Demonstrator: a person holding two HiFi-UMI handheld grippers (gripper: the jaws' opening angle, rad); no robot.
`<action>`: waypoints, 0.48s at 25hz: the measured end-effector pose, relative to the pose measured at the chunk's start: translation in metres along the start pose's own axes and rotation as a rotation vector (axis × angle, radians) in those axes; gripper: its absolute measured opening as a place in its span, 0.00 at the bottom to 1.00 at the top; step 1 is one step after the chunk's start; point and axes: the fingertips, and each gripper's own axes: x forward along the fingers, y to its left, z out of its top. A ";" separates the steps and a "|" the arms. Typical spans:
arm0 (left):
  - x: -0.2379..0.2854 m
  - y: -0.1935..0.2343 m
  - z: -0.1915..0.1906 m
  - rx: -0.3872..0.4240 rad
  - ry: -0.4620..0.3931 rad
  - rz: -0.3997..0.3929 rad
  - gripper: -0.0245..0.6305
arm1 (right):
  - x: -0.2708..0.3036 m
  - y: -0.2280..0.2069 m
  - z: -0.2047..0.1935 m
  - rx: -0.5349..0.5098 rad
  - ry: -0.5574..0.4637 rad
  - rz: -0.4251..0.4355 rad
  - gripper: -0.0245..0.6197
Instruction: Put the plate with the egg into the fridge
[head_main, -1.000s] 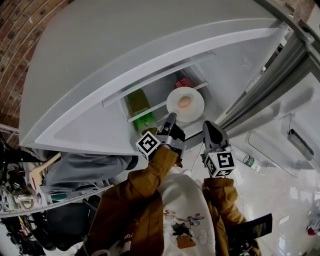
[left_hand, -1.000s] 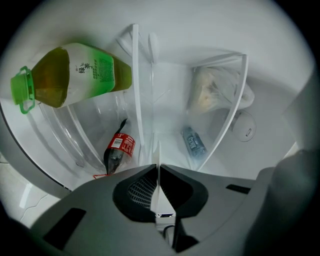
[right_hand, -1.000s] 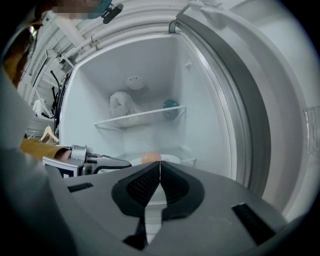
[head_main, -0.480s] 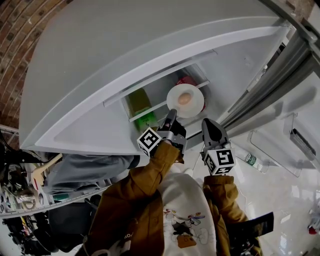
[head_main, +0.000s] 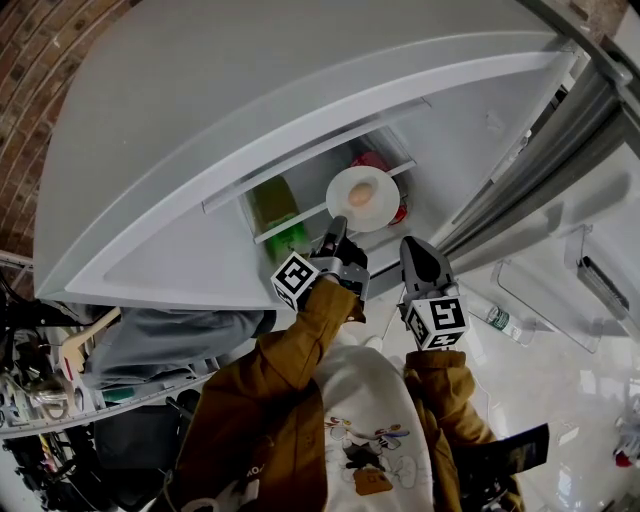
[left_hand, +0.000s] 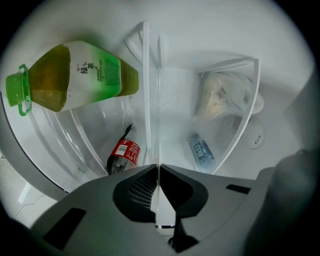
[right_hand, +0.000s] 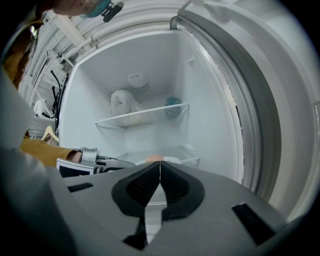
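Movement since a second ago is slight: the round white plate with the brown egg on it sits a little deeper in the open white fridge, and the left gripper has gone in with it. The right gripper has kept its place.

The left gripper's jaws are nearly together, pinched on the plate's near rim, which shows edge-on as a thin white sliver between the pads. The plate is held level over the clear shelf; whether it rests there cannot be told. Beyond the jaws lie a green-capped bottle of yellow-green tea and a dark red-labelled plastic bottle.

The right gripper's jaws are closed with nothing between them. It hangs just right of the left one, apart from the plate, pointing into the fridge.
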 end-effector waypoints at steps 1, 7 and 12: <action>0.000 0.000 0.001 -0.003 -0.004 0.001 0.07 | 0.000 0.001 -0.001 0.000 0.002 0.002 0.05; 0.003 0.002 0.008 -0.007 -0.023 0.005 0.07 | 0.003 0.003 -0.004 -0.001 0.005 0.013 0.05; 0.003 0.003 0.010 -0.006 -0.026 0.009 0.07 | 0.008 0.004 -0.011 -0.005 0.035 0.023 0.05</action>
